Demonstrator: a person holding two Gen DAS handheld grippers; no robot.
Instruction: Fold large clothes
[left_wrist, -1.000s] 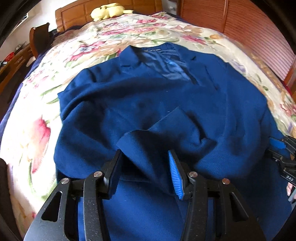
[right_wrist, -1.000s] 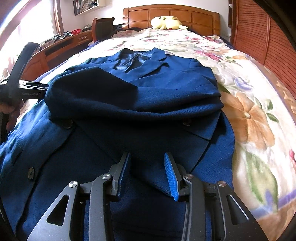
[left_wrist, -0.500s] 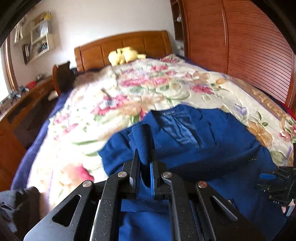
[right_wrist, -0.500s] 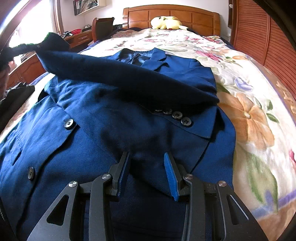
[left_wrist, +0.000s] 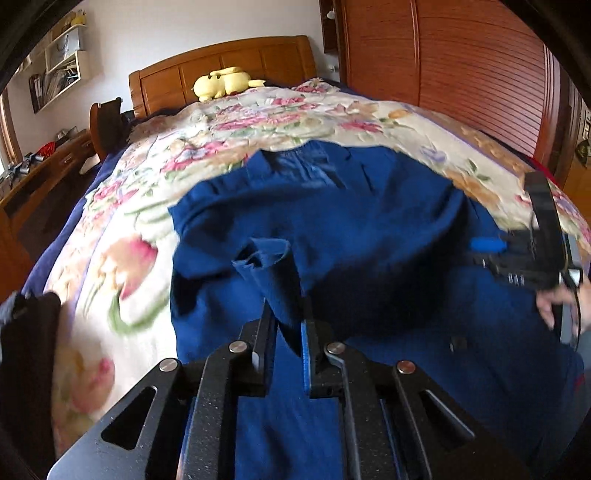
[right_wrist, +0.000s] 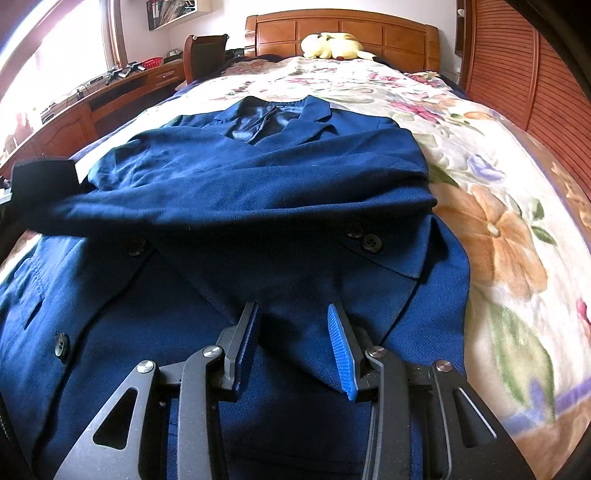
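A navy blue jacket (left_wrist: 351, 221) lies face up on the floral bedspread (left_wrist: 258, 122), collar toward the headboard. My left gripper (left_wrist: 287, 314) is clamped on the cuff of its sleeve (left_wrist: 266, 258), which stands up between the pads; the jaws are opening slightly. In the right wrist view that sleeve (right_wrist: 184, 210) stretches across the jacket's chest (right_wrist: 277, 155) to the left gripper's black housing (right_wrist: 44, 177). My right gripper (right_wrist: 291, 310) stays open over the lower front of the jacket, fabric lying flat beneath its fingers. The right gripper (left_wrist: 517, 254) also shows at the jacket's right side, with a hand on it.
A yellow plush toy (right_wrist: 332, 46) lies against the wooden headboard (right_wrist: 343, 27). A desk (right_wrist: 110, 96) and chair (right_wrist: 205, 55) stand left of the bed; slatted wooden doors (left_wrist: 461, 74) line the right. A dark garment (left_wrist: 26, 350) lies at the bed's left edge.
My left gripper closed on the sleeve cuff, lifted it and carried it to the left, pulling the sleeve out across the jacket. The right gripper has not moved.
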